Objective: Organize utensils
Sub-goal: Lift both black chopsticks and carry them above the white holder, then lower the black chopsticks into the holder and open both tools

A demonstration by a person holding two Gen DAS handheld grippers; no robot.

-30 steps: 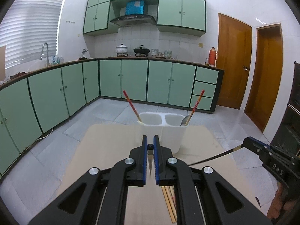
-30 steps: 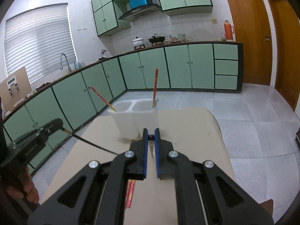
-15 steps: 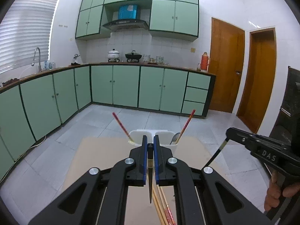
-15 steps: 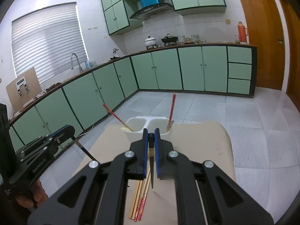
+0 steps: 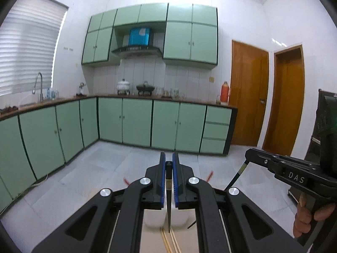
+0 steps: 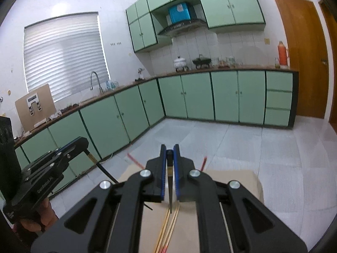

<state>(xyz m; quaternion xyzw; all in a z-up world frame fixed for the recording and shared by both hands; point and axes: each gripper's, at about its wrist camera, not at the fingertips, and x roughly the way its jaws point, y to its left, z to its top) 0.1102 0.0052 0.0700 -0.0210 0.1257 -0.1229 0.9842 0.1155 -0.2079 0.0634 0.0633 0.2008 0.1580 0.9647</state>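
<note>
Currently both tongs are clamped on dark chopsticks: left tongs [image 5: 167, 163] grip one chopstick [image 5: 168, 198], tip pointing to 6 o'clock over the white holder [image 5: 179, 219]; right tongs [image 6: 169, 155] grip another black chopstick [image 6: 170, 191] above loose chopsticks [image 6: 168, 227] on the table [image 6: 238, 181].

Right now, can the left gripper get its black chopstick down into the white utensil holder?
Probably yes. The left gripper is shut on a black chopstick that hangs tip-down right above the white utensil holder. Nothing shows between tip and holder, though the gripper hides most of the rim.
</note>
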